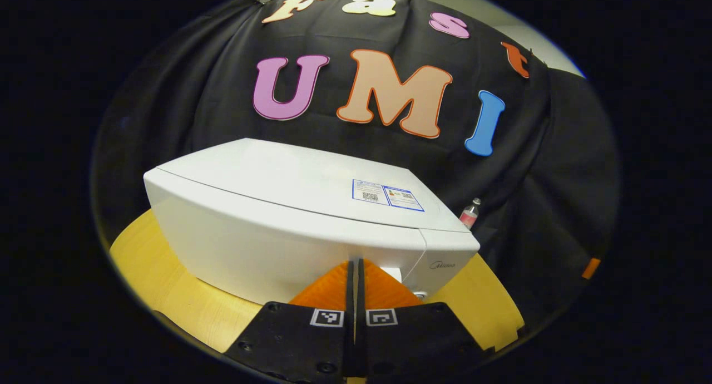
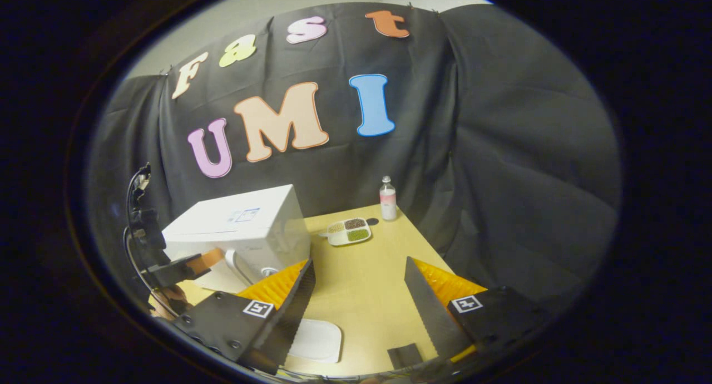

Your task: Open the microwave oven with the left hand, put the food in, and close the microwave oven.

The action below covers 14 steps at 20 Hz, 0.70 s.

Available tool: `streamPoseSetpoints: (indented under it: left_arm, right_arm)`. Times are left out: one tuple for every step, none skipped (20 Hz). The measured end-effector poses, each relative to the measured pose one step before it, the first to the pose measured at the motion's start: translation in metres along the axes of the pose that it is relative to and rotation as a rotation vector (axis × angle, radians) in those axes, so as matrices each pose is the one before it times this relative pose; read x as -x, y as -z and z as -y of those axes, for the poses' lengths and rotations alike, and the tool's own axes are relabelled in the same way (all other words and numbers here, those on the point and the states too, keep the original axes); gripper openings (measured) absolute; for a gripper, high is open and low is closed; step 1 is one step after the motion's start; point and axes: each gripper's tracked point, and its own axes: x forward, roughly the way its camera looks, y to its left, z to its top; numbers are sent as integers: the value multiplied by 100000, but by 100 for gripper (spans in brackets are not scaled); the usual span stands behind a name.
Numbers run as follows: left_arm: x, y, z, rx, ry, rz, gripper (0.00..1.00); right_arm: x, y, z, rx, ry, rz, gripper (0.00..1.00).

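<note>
Left gripper (image 1: pixel 355 267) is being held w/ fingers pressed together, tips just at the microwave (image 1: pixel 289 222) front, door closed. In the right gripper view, open tabletop (image 2: pixel 367 278) is being left between microwave and table's right edge — food tray (image 2: pixel 349 231) is sitting near the far edge beside a bottle (image 2: pixel 387 198). Right gripper (image 2: pixel 359 278) is being held spread wide over bare table.

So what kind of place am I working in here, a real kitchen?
Probably not: it looks like a staged recording booth. Black cloth hangs as the backdrop, and one wooden table carries a white microwave, a divided food tray and a bottle.
</note>
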Motion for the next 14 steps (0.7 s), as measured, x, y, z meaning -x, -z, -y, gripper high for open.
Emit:
streamPoseSetpoints:
  left_arm:
    - [66,94,68,-124,681,-770,0]
    - [67,283,-46,-439,125,-729,0]
    - [-114,-225,-38,-667,-86,527,0]
    - [97,75,22,-38,-232,-341,0]
    - [33,47,-2,30,-126,-30,0]
    - [-10,-60,30,-93,166,464,0]
    - [-6,-13,-8,-92,150,-126,0]
    - [27,6,36,80,181,-31,0]
    - [3,-78,-17,-22,74,193,0]
    - [-8,76,24,-25,129,-205,0]
    - [90,3,23,-219,152,-267,0]
    - [-56,10,-32,-334,203,-26,0]
    - [-2,36,32,-541,300,-294,0]
    - [39,-4,55,-1022,550,-529,0]
  right_arm:
    - [-91,-141,183,730,556,144,91]
    - [-16,-104,64,51,99,22,99]
    - [121,-116,-78,-168,-159,251,91]
    - [78,-133,-36,89,-59,391,91]
    - [-23,103,94,314,194,179,91]
    - [125,-14,43,295,237,39,91]
    - [126,89,-50,123,185,-77,91]
    - [80,78,6,2,193,-155,91]
    - [619,-250,93,94,128,-304,91]
    - [47,120,-87,116,31,-45,91]
    - [164,-33,-143,166,-42,203,91]
    - [4,-53,-273,85,-306,347,91]
    - [69,-149,-267,-147,-498,447,91]
    - [7,-178,-287,-265,-699,450,91]
